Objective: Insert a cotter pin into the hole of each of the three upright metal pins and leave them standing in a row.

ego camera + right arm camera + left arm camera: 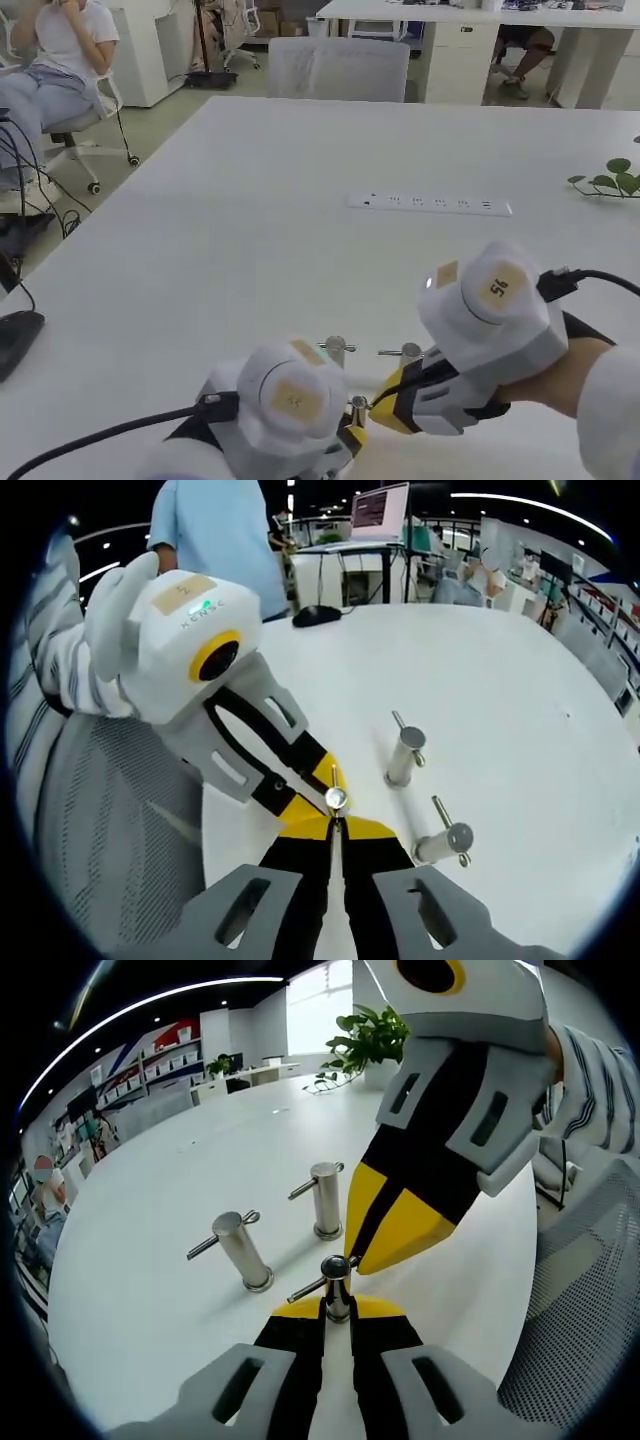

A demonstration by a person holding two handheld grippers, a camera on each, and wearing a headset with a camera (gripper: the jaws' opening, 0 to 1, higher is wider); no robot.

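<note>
Three short upright metal pins stand near the table's front edge. My left gripper (337, 1310) is shut on the shaft of the nearest pin (337, 1278). A cotter pin (305, 1289) sticks out of that pin's hole to the left. My right gripper (336, 825) is shut on the cotter pin's other end, right at the pin's round top (336, 798), and its yellow tips (360, 1258) touch the pin from the right. The other two pins (241, 1248) (326, 1200) each carry a cotter pin. In the head view both grippers (350, 432) (380, 400) meet at the near pin (358, 405).
A white power strip (430, 204) lies mid-table and a plant (610, 180) sits at the right edge. A grey chair (340, 68) stands behind the table. A seated person (60, 50) and a black mouse (15, 335) are at the left.
</note>
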